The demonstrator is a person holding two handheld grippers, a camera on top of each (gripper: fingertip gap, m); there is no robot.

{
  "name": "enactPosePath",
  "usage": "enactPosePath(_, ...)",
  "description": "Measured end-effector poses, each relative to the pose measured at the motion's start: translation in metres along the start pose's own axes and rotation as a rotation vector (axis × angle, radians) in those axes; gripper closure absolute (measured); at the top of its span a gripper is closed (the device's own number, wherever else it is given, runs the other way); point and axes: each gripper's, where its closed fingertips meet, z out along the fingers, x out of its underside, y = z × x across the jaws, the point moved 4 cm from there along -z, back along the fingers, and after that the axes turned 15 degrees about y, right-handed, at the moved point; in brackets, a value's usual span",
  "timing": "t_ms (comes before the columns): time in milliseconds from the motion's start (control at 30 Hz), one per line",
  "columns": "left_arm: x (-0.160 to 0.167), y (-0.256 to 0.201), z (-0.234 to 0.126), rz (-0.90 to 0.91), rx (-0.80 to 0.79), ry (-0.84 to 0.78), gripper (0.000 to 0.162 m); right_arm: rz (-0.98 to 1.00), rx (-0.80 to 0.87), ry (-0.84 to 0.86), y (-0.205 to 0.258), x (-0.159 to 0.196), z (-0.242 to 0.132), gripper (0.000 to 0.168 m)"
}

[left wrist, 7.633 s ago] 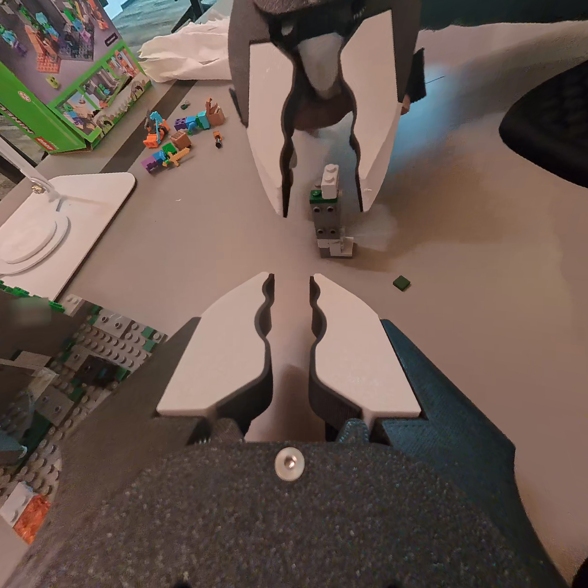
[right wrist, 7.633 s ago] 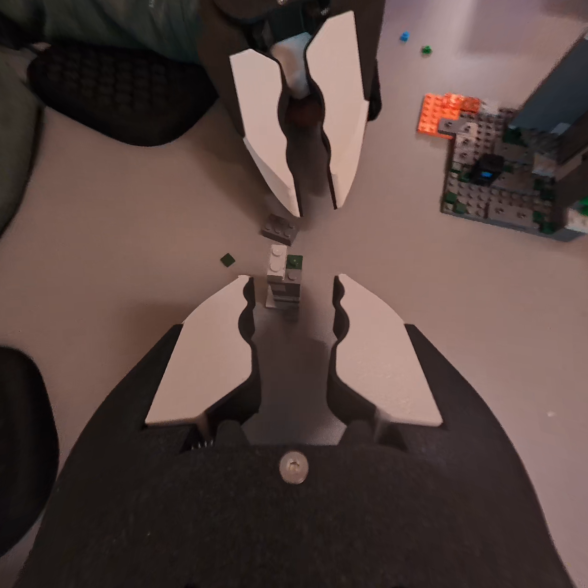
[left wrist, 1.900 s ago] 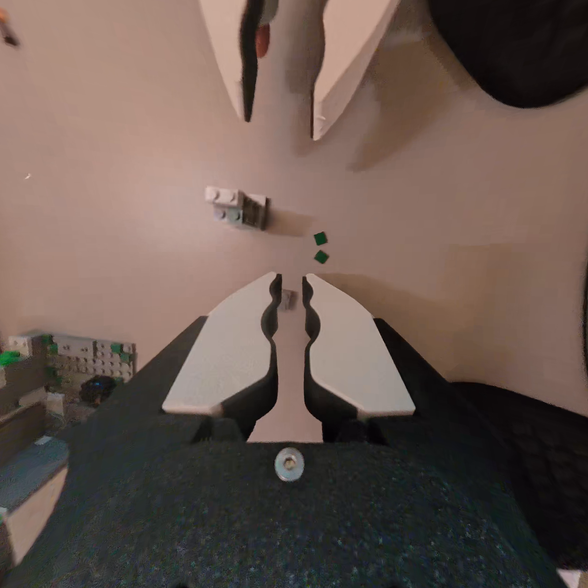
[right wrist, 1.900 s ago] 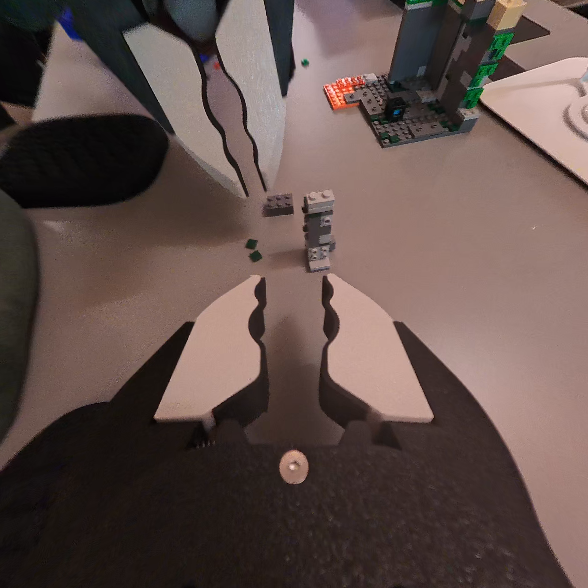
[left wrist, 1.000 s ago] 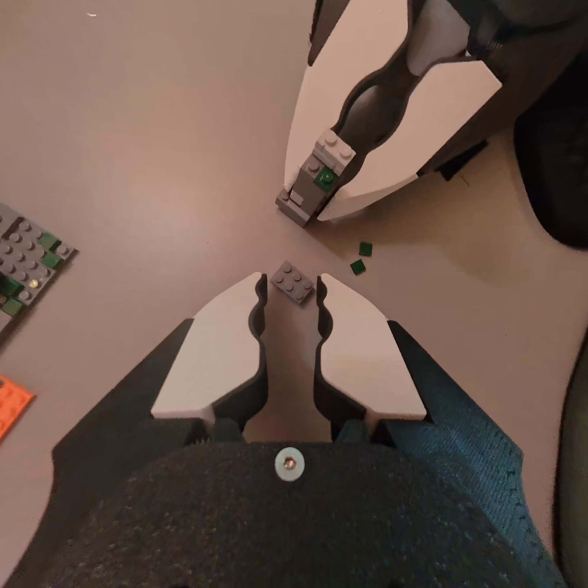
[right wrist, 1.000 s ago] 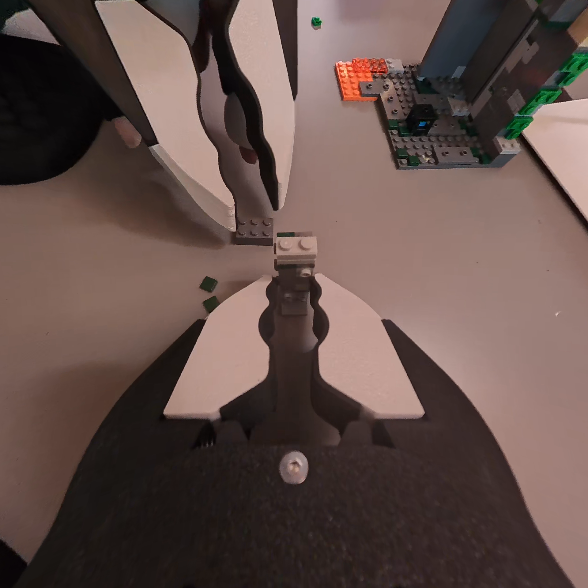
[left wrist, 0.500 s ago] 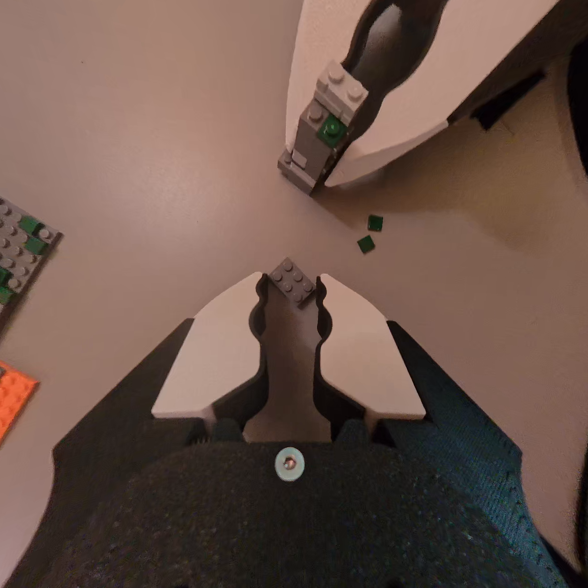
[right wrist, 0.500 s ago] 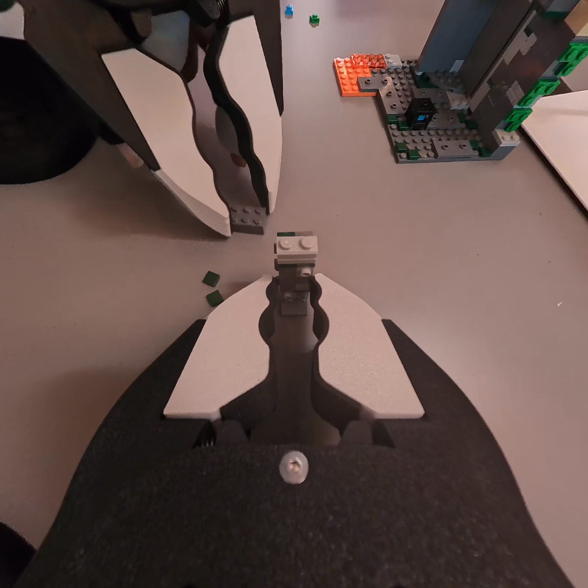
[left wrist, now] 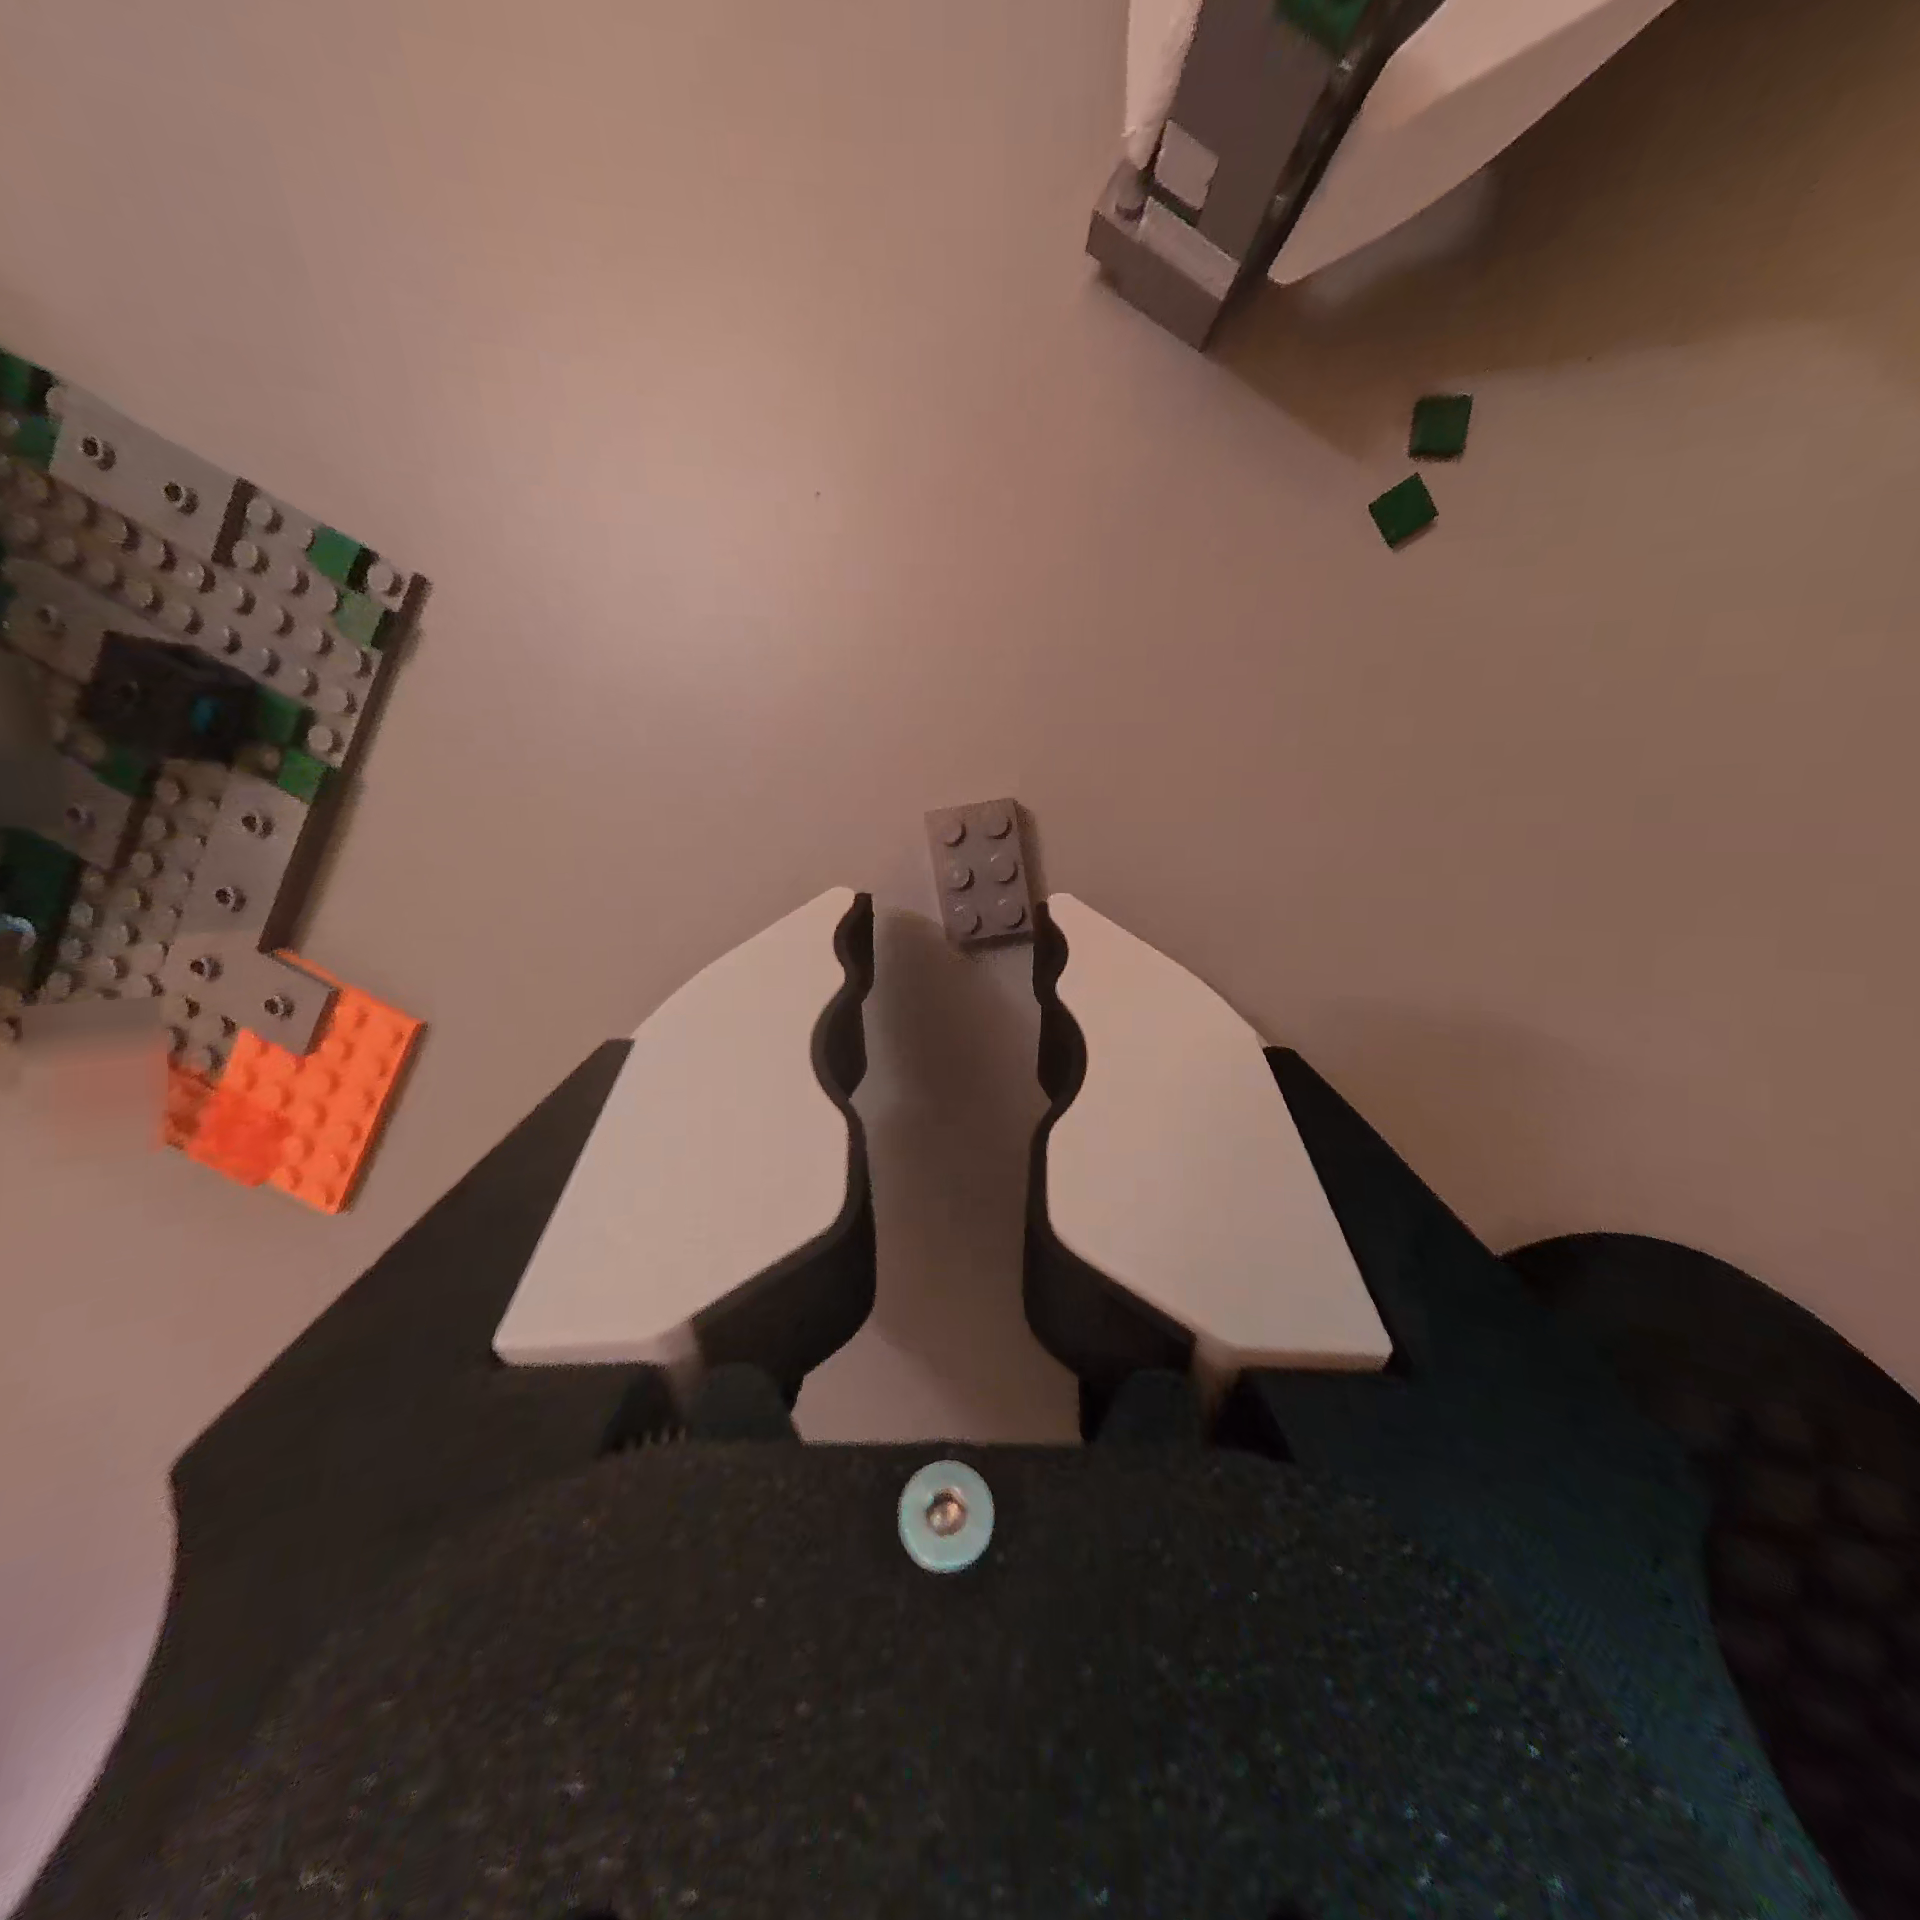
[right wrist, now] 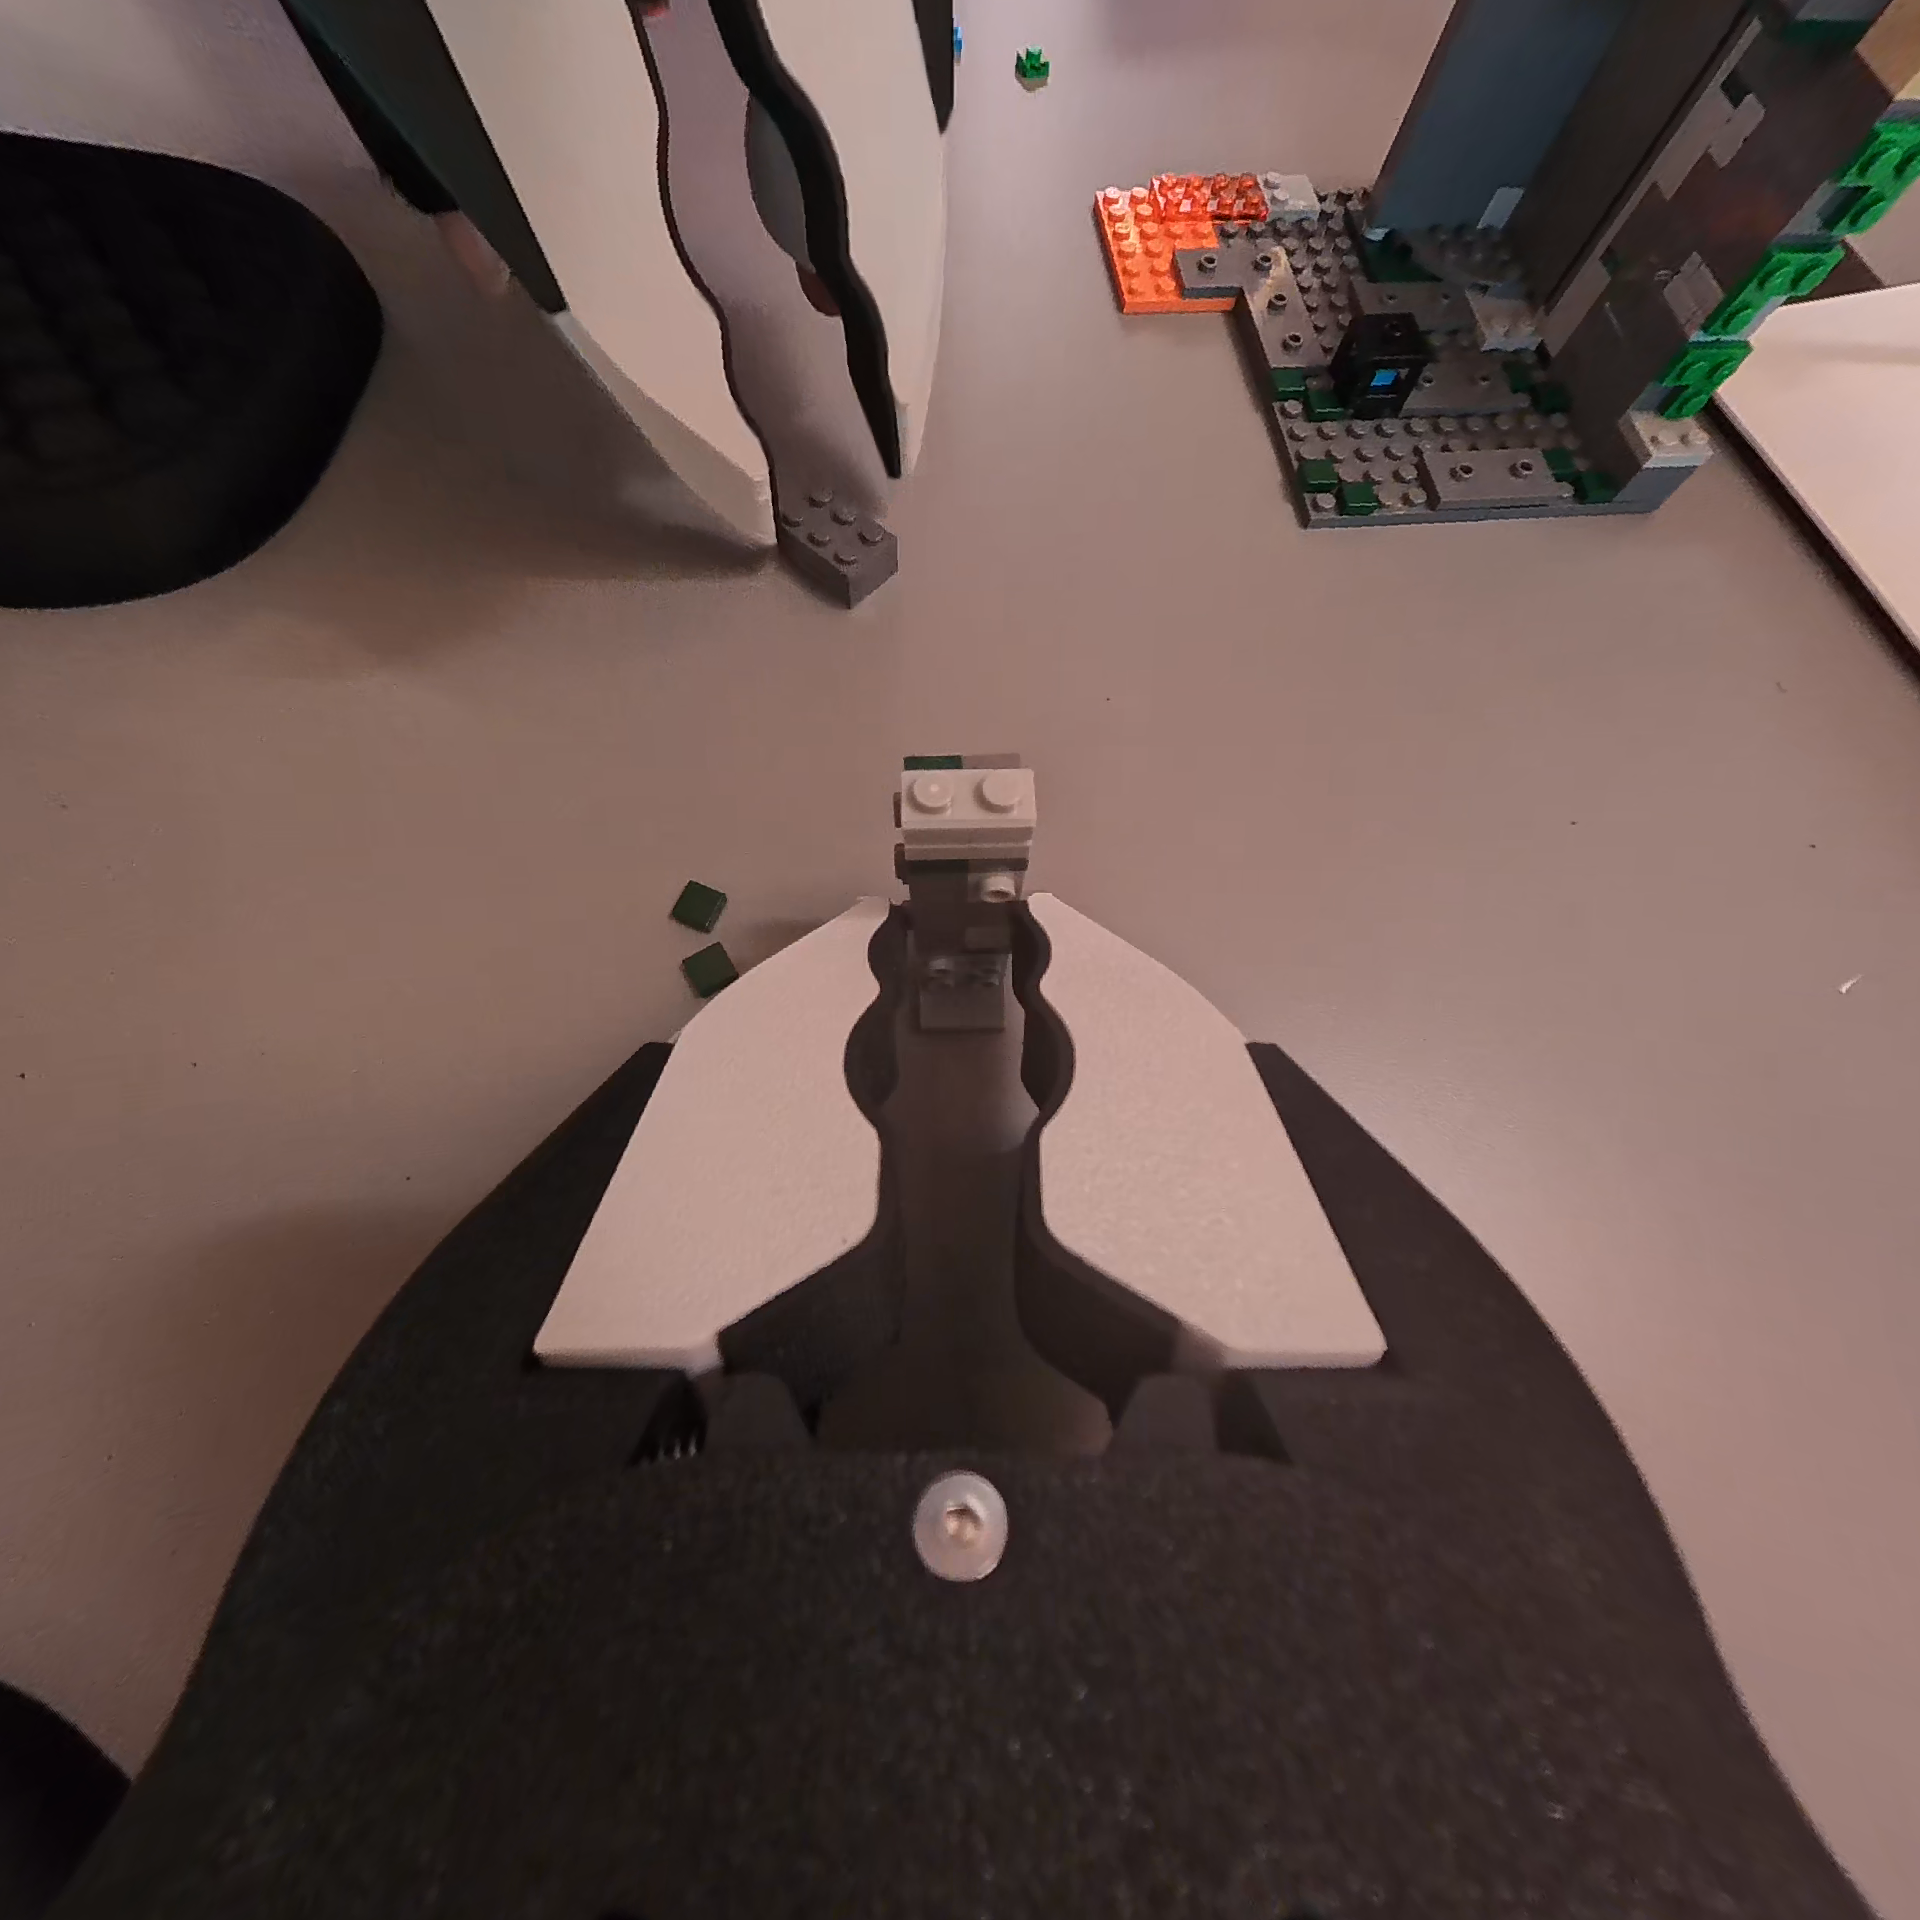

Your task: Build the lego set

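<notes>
Right wrist view, two green tiles (right wrist: 703, 935) beside gripped grey pillar (right wrist: 966, 883), grey-orange build (right wrist: 1455, 416) beyond

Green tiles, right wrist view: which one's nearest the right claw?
The lower tile, almost touching the outer edge of a finger of the right claw. The other green tile lies just beyond it, clear of the claw.

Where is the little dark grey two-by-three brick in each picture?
Left wrist view: the small dark grey two-by-three Lego brick lies centre, just beyond the left hand-held gripper.
Right wrist view: it sits upper left of centre.
Shared landmark: two small dark green square tiles.
</notes>
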Motion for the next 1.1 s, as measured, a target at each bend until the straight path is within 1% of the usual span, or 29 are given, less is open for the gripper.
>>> enactPosePath(100,0.001,-0.001,-0.001,-0.042,0.028,-0.02,0.135,0.002,-0.002,0.0,0.0,0.0,0.0,0.149)
enactPosePath(267,-0.001,-0.005,0.003,-0.055,0.05,-0.051,0.134,-0.002,-0.007,0.001,0.001,0.0,0.001,0.149)
enactPosePath(367,-0.002,-0.005,0.008,-0.053,0.046,-0.045,0.138,-0.01,-0.009,0.0,0.002,0.0,0.001,0.149)
enactPosePath(400,-0.004,-0.005,0.009,-0.042,0.042,-0.056,0.144,-0.014,-0.011,-0.001,0.002,0.0,0.001,0.149)
enactPosePath(433,-0.005,-0.007,0.009,-0.019,0.042,-0.066,0.146,-0.019,-0.014,-0.003,0.003,0.0,0.001,0.149)
enactPosePath(500,-0.007,-0.009,0.009,0.036,0.027,-0.081,0.146,-0.031,-0.027,-0.007,0.005,-0.001,0.002,0.149)
enactPosePath(600,-0.014,-0.02,0.002,0.102,0.08,-0.141,0.146,-0.071,-0.074,-0.009,0.01,-0.002,0.002,0.15)
enactPosePath(700,-0.022,-0.031,-0.01,0.161,0.134,-0.188,0.146,-0.131,-0.139,-0.013,0.017,-0.004,0.003,0.15)
enactPosePath(833,-0.038,-0.038,-0.03,0.217,0.163,-0.225,0.146,-0.177,-0.199,-0.007,0.021,-0.006,0.005,0.149)
enactPosePath(967,-0.054,-0.042,-0.043,0.257,0.158,-0.231,0.146,-0.193,-0.209,0.0,0.021,-0.009,0.007,0.149)
enactPosePath(1100,-0.066,-0.042,-0.044,0.288,0.145,-0.207,0.146,-0.191,-0.206,-0.005,0.022,-0.009,0.007,0.15)
